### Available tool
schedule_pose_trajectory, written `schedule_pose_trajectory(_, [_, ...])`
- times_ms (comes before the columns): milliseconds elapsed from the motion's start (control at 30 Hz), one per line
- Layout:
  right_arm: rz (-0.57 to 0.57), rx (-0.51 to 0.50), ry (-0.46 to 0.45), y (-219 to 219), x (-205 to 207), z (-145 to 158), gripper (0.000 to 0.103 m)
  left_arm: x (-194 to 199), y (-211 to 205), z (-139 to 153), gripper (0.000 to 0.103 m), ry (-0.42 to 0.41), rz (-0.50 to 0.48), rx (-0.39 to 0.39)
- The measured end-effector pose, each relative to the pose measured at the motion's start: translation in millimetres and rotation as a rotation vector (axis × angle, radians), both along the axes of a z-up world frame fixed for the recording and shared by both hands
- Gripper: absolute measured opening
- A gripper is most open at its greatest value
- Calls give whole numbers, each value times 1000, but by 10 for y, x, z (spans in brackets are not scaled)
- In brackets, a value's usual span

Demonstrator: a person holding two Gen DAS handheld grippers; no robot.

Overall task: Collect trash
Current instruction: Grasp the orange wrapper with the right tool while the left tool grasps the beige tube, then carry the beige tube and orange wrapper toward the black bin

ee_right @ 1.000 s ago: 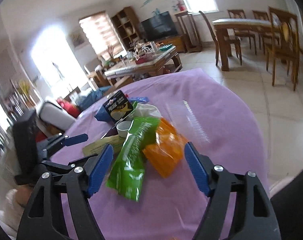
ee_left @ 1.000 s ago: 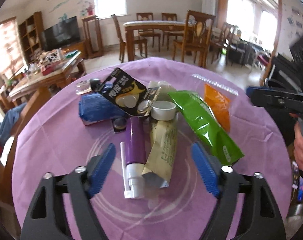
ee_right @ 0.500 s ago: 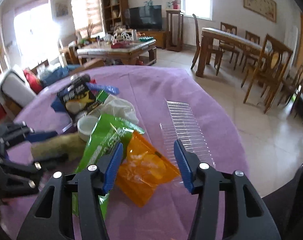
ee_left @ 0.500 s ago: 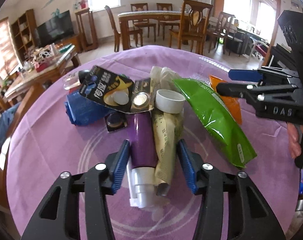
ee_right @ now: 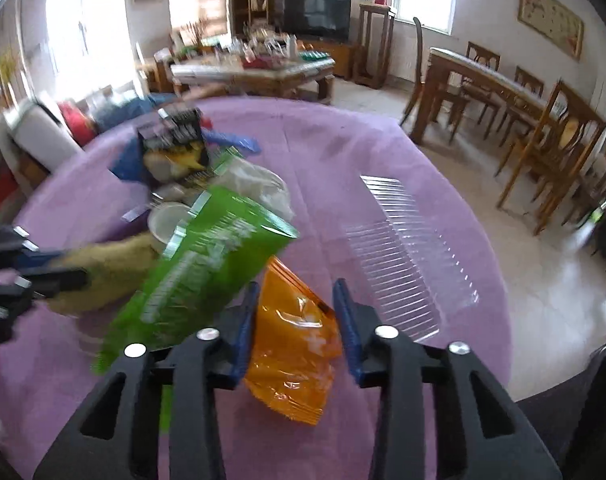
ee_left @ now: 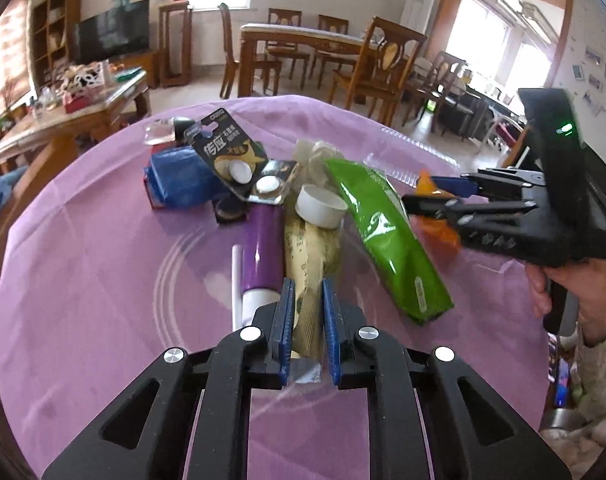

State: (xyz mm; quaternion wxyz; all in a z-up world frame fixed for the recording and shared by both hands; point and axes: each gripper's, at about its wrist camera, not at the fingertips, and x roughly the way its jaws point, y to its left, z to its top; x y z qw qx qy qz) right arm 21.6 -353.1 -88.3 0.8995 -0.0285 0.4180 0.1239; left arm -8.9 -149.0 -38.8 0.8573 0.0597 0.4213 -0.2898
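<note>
Trash: crinkled beige wrapper [ee_left: 309,276] pinched between left gripper [ee_left: 308,304] pads; glossy orange packet [ee_right: 293,344] between right gripper [ee_right: 297,312] jaws, slightly parted.

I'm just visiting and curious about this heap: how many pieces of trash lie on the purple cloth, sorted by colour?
Green: 1, green pouch
Orange: 1, orange wrapper
Tan: 1, tan sachet
Purple: 1, purple tube
Blue: 1, blue packet
Black: 1, battery card
White: 2, white cap, crumpled bag
Clear: 1, ridged tray
Total: 9 that I can tell apart.
</note>
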Motion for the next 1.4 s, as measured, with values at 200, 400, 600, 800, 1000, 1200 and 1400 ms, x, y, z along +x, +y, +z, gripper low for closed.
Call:
schedule_pose_trajectory(200, [1,177,-87,-243,-369,328,33,-134,8,28,11,-12,11,-12])
schedule_pose_trajectory(400, [-19,282,-178,-560,-738,615,33,-313,65,290,9,-67,40,-82])
schedule_pose_trajectory(600, [-45,346,-188,-796,-903,627,33,-299,-15,251,12,-41,57,51])
schedule_pose_trajectory(800, [-30,381,-152,-790,-998,433,33,-332,-126,90,92,-54,68,162])
schedule_pose_trajectory(1000, [-13,393,-126,-711,-1047,307,33,-294,-238,26,82,-17,29,136])
schedule_pose_trajectory(1200, [-15,399,-114,-677,-1110,215,33,-315,-269,-166,47,39,20,162])
schedule_pose_trajectory(1400, [-12,413,-115,-680,-1111,192,33,-326,-45,-160,27,69,60,91])
